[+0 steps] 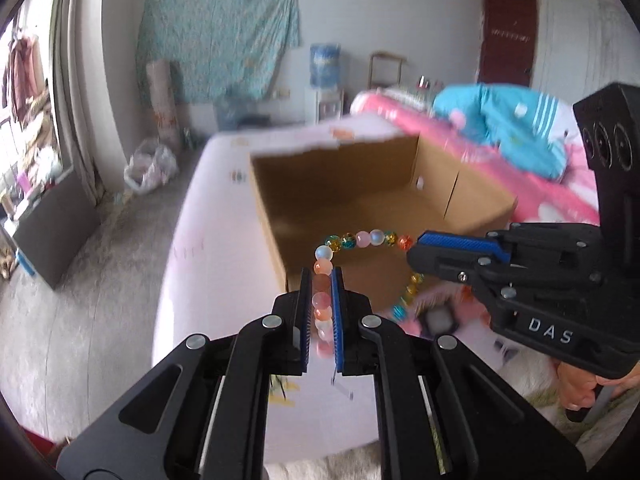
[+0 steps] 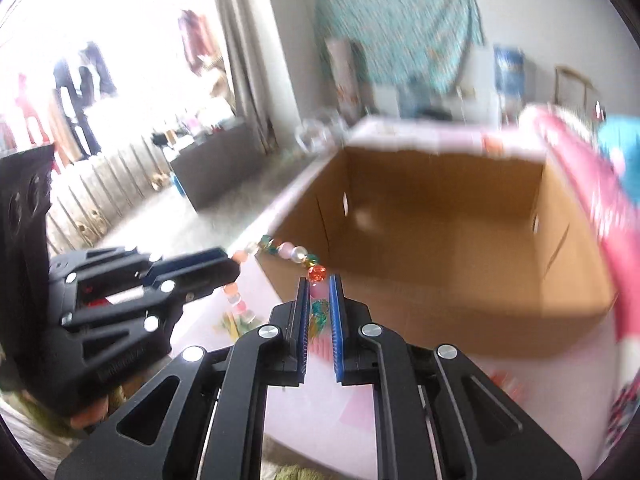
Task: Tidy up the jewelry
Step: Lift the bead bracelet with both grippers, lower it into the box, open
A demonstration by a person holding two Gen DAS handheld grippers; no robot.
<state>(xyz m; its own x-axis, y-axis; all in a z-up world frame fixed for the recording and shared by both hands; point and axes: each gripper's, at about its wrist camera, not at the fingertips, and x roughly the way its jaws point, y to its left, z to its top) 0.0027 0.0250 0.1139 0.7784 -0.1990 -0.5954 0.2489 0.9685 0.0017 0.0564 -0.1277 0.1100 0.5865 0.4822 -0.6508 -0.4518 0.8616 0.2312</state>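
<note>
A beaded bracelet [image 1: 362,238] of pink, white, teal, amber and orange beads hangs in the air between both grippers. My left gripper [image 1: 321,276] is shut on its pink beads. My right gripper [image 2: 319,282] is shut on the other side, near an orange bead [image 2: 317,273]. In the left wrist view the right gripper [image 1: 416,246] comes in from the right and holds the strand beside the orange bead. In the right wrist view the left gripper [image 2: 234,266] reaches in from the left. The bracelet [image 2: 288,250] spans the near corner of an open cardboard box [image 1: 476,200].
The cardboard box [image 2: 460,308] sits on a bed with a pale pink sheet [image 1: 188,248]. A pink and blue quilt [image 1: 500,120] lies behind it. More small colourful pieces [image 2: 236,322] lie blurred on the sheet below the grippers. A hand [image 1: 580,388] grips the right tool.
</note>
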